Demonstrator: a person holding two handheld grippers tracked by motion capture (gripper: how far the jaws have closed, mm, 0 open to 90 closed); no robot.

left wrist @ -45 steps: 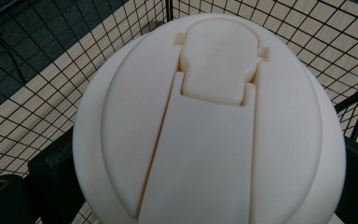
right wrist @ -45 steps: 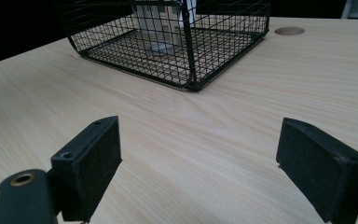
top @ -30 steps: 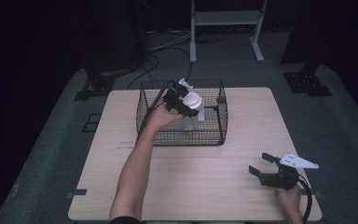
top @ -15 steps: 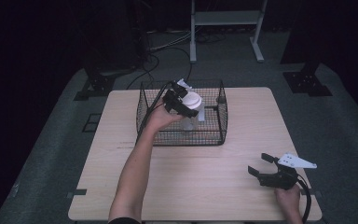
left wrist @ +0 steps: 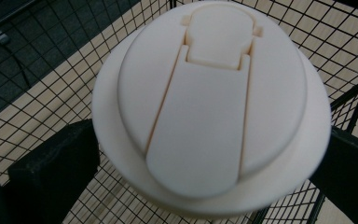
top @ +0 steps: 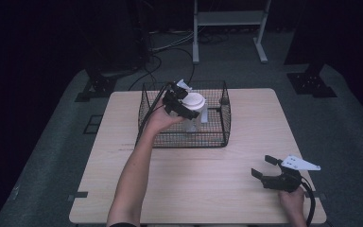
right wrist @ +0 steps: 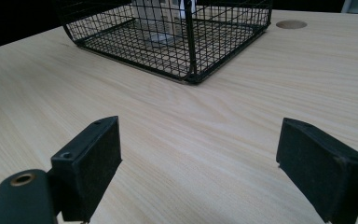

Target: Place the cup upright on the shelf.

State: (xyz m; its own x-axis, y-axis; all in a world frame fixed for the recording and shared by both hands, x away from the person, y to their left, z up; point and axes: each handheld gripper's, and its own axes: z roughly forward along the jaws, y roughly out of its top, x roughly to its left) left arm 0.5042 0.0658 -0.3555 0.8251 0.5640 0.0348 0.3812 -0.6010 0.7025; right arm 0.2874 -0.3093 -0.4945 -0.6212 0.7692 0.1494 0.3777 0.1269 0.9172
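Note:
A container with a white flip-cap lid (top: pixel 194 101) (left wrist: pixel 214 102) is inside the black wire basket (top: pixel 189 141), near its middle. My left gripper (top: pixel 188 111) reaches over the basket's left wall and is shut on the container just below the lid; its black fingers (left wrist: pixel 51 172) flank the lid's rim. I cannot tell whether the container rests on the basket floor. My right gripper (top: pixel 262 166) (right wrist: pixel 200 158) sits low over the table's front right, open, with bare wood between its fingers. The basket (right wrist: pixel 186 46) lies ahead of it.
The light wooden table (top: pixel 194 189) has a round hole (right wrist: pixel 291 23) beyond the basket's corner. On the dark floor behind the table are cables (top: pixel 170 47) and a metal stand (top: pixel 227 19).

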